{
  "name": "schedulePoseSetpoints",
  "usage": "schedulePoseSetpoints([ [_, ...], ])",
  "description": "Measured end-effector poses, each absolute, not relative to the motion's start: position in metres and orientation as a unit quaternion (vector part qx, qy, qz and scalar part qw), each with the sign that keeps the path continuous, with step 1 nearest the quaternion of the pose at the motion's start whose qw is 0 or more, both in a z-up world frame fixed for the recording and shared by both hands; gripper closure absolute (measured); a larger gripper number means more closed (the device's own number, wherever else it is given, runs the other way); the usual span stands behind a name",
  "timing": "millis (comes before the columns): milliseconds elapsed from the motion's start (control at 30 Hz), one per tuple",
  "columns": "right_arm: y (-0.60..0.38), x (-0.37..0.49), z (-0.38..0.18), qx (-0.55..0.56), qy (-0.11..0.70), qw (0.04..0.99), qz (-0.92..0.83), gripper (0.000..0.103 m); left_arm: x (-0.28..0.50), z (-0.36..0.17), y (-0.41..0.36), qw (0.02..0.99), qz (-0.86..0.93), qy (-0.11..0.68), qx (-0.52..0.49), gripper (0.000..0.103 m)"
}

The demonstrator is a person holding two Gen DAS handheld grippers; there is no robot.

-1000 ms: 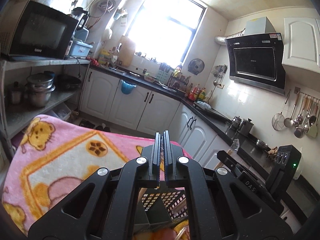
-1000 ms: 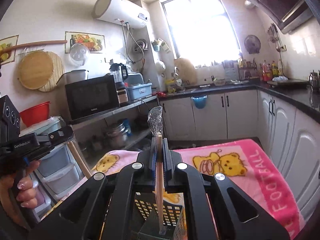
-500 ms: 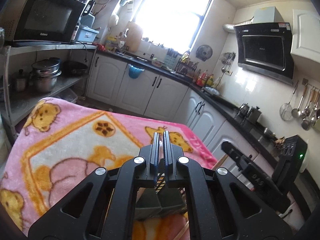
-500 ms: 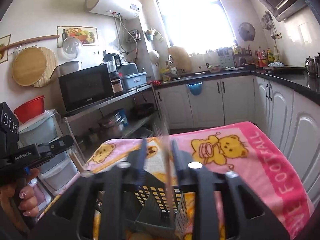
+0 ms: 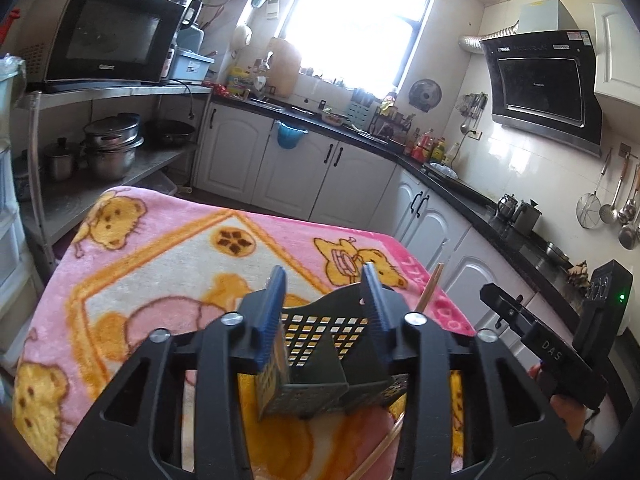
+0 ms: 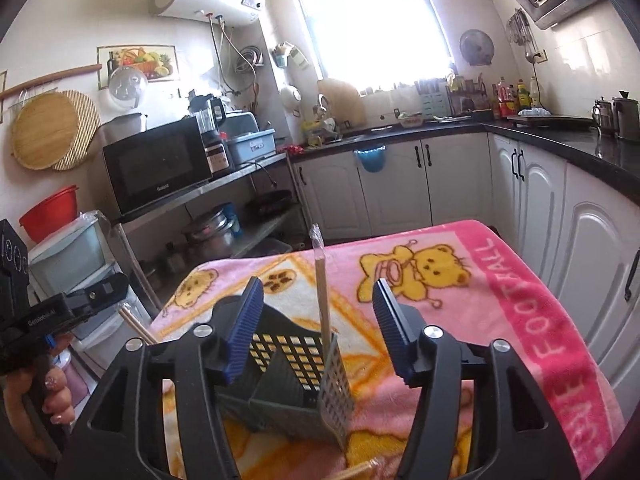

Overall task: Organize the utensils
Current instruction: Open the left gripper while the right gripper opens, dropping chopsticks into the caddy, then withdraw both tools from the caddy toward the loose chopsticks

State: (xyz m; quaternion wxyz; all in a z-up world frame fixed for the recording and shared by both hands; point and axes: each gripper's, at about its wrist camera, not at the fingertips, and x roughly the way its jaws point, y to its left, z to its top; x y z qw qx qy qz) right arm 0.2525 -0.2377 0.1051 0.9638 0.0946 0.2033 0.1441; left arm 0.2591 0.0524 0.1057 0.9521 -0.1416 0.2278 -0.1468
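Utensil caddy [image 6: 296, 364] sits on the blanket-covered desk [image 6: 480, 300], under both claws. Right claw [image 6: 318, 320] is opening around the wrapped chopsticks [image 6: 322, 300] standing in the caddy; I'd withdraw straight up. Left claw [image 5: 322, 312] is opening, empty. Caddy's base and 2 loose sticks are cut off.

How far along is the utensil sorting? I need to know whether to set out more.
Done: one wrapped wooden chopstick pair stands upright in the dark perforated plastic utensil holder on the pink bear-print blanket. In hand: nothing; the right gripper and the left gripper are both opening, and neither presses on anything. Left: a wooden stick lies on the blanket at the bottom edge of the right view.
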Motion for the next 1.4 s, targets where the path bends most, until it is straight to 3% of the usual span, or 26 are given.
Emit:
schedulePoseSetpoints([
  [400,-0.231,0.232,0.103,0.063,0.218,0.963,0.145,0.039,0.231,0.108,0.069,0.961,-0.110,0.212,-0.143,0.012],
  [933,-0.220,0.201,0.101,0.038,0.220,0.961,0.165,0.034,0.192,0.107,0.067,0.970,-0.085,0.189,-0.124,0.011],
  [1400,-0.206,0.179,0.083,0.007,0.242,0.953,0.180,0.034,0.179,0.083,0.069,0.965,-0.081,0.214,-0.129,0.011],
])
